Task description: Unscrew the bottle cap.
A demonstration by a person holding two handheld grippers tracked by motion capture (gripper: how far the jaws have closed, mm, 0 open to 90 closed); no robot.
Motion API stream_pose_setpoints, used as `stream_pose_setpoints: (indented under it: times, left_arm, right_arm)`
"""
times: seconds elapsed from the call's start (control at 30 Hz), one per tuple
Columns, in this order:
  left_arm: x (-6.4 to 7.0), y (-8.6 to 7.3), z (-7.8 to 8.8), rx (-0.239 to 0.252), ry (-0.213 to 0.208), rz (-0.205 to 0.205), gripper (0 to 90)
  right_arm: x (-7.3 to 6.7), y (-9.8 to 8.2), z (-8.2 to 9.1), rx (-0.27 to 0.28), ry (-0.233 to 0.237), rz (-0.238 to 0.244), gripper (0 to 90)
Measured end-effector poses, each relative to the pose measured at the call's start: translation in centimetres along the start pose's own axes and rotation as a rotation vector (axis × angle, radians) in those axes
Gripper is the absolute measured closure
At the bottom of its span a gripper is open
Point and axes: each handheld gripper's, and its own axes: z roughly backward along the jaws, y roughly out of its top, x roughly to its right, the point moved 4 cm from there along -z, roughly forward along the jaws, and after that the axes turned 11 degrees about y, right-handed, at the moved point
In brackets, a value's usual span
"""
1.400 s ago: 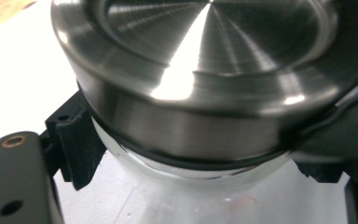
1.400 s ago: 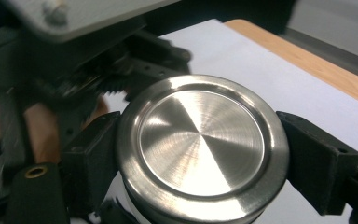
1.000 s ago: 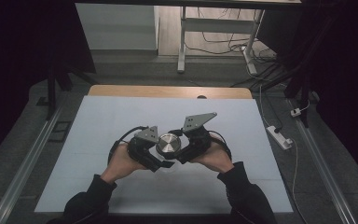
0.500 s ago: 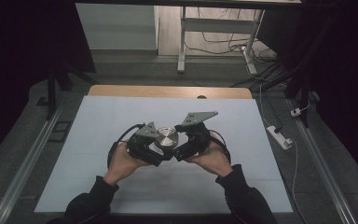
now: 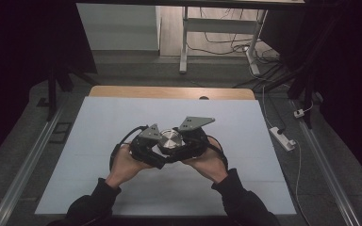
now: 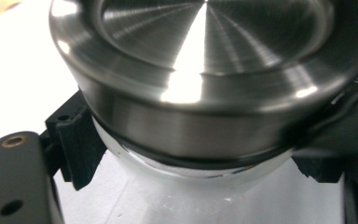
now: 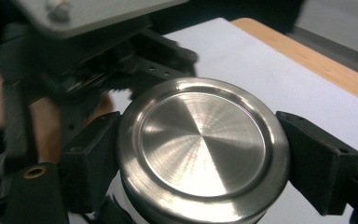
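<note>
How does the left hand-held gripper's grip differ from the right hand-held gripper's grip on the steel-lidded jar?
The left hand-held gripper clamps the pale jar body just under the steel lid; the right hand-held gripper clamps the lid's rim. The right one's jaws have just been closing, lid between them; the left one's stand shut. Both grip one jar over the white table.

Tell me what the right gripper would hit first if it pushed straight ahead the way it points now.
Its jaws already clamp the steel lid, so the right gripper would shove that first; just beyond it sits the left gripper, holding the jar below. Depth past that is unclear.
</note>
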Motion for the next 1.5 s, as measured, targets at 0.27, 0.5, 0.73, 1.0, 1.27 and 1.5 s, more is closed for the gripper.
stream_pose_setpoints:
  times: [0.27,0.5,0.73,1.0,1.27,1.5]
  left_arm:
    - [0.8,-0.1,0.5,0.019,-0.139,-0.1,15.5]
    - [0.6,-0.1,0.1,-0.005,-0.076,-0.075,15.6]
    - [0.0,0.0,0.0,-0.025,0.064,0.003,15.6]
    - [0.6,0.2,-0.3,-0.04,0.085,-0.008,15.6]
    - [0.5,0.0,-0.5,-0.04,0.069,-0.016,15.6]
    - [0.3,-0.2,-0.7,-0.041,0.067,-0.009,15.6]
  right_arm:
    - [0.0,-0.2,1.2,-0.011,0.266,0.058,17.6]
    - [0.5,-0.3,1.4,-0.013,0.246,0.038,11.2]
    - [0.3,0.2,1.1,-0.005,0.082,0.005,8.1]
    - [0.1,0.0,0.0,-0.023,-0.013,0.007,16.3]
    - [0.1,0.0,0.2,-0.009,0.0,0.0,17.1]
    - [0.1,0.3,0.7,0.016,-0.014,0.009,17.1]
